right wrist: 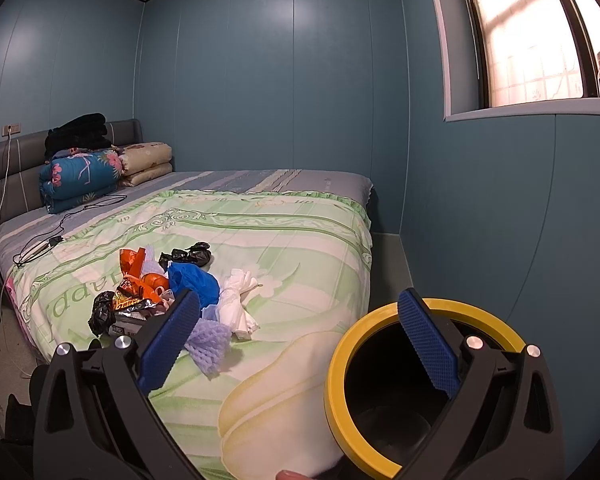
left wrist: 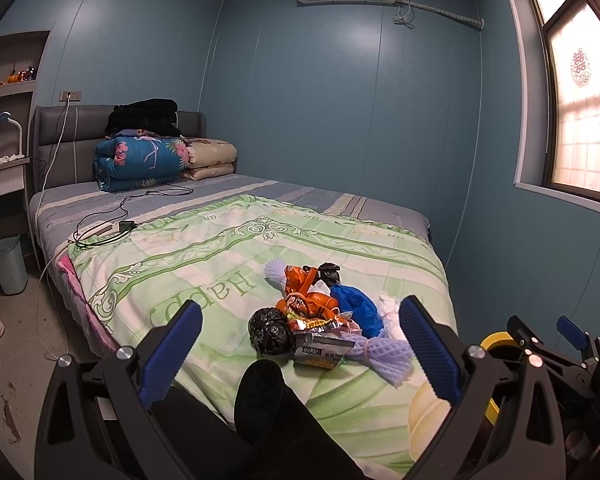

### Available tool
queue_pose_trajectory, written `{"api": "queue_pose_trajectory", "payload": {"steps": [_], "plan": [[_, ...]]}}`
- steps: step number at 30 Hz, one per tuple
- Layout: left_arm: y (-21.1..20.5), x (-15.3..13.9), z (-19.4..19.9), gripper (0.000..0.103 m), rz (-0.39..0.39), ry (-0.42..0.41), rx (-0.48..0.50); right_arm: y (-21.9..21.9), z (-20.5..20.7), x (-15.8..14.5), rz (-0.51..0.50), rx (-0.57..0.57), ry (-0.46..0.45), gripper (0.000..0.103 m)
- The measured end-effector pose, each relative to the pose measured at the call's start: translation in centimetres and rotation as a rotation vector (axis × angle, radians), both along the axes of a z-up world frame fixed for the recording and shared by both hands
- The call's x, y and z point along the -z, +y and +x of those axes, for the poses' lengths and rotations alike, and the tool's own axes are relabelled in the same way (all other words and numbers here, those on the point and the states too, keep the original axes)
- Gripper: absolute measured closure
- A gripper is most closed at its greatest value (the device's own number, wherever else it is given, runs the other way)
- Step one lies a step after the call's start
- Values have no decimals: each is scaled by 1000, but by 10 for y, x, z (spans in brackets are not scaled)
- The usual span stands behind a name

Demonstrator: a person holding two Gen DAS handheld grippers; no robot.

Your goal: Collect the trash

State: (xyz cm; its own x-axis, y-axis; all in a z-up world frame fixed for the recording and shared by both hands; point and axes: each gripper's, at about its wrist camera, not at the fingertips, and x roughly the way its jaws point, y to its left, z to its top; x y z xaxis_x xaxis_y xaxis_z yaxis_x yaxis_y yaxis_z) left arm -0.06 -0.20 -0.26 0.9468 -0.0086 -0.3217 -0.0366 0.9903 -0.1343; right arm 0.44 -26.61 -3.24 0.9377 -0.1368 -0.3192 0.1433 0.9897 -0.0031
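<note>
Right view alone shows inside one yellow-rimmed bin (right wrist: 342, 364), trash pile (left wrist: 320, 320) on bed (left wrist: 204, 248), left gripper (left wrist: 300, 352) and right gripper (right wrist: 300, 344) both spread, empty

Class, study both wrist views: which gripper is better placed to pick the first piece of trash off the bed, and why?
Left. The left gripper is open, with the trash pile between its fingers. The right gripper sits over the yellow-rimmed bin, trash off to its left.

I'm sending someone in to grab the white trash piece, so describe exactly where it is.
On the green bedspread lies a trash pile. The crumpled white plastic bag sits at the window-side edge, beside the blue bag; it is the only white item.
</note>
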Motion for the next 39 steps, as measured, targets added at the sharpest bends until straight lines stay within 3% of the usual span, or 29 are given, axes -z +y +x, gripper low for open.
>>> {"api": "queue_pose_trajectory", "payload": {"steps": [39], "plan": [[0, 3, -2, 8, 0, 8, 7, 2, -1, 7, 3, 0, 15, 8]]}}
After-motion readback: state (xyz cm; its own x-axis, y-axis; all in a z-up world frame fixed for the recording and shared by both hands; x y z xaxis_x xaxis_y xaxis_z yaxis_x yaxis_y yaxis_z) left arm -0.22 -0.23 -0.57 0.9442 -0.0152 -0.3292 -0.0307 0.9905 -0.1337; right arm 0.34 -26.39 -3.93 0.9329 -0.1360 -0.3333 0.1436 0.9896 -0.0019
